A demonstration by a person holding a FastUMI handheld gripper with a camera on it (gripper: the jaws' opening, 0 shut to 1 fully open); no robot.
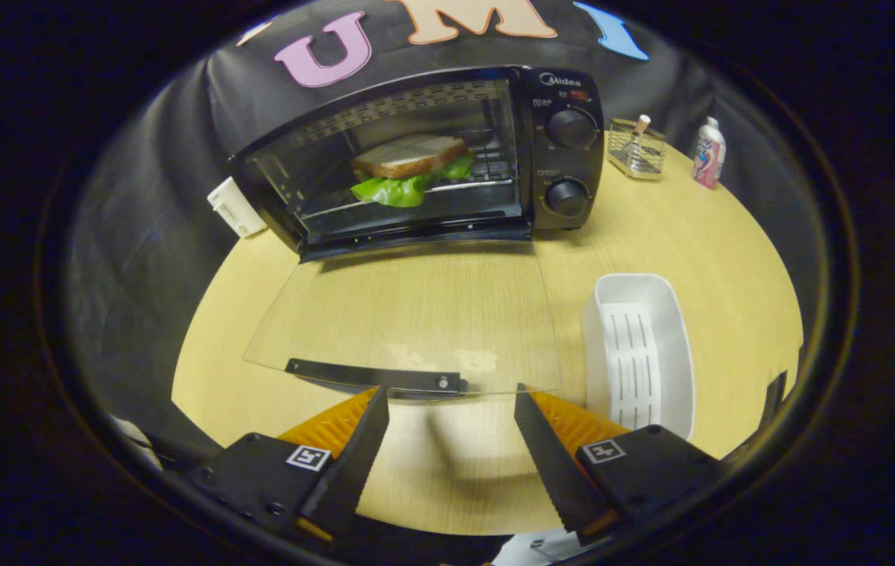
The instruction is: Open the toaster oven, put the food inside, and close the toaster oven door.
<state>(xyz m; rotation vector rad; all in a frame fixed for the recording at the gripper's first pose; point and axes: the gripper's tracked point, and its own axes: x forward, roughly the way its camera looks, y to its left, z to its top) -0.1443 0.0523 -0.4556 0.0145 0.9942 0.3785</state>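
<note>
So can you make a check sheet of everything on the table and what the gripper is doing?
Surface: wooden table, bare near the fingers.
Job's things: toaster oven, glass door folded down flat; sandwich on the rack inside.
Clutter: white tray, wire holder, small bottle, white block.
Grippers: hand-held gripper open, fingers just short of the door's handle.
Cables: nothing seen.
Surroundings: black cloth wall.

Ahead of my open jaws the pale wooden desk [486, 479] carries the toaster oven [431, 157] at its far side. A white tray [640, 354] lies nearer, to my right. A wire rack [636, 149], a small bottle [708, 153] and a white box [235, 207] stand at the back.
</note>
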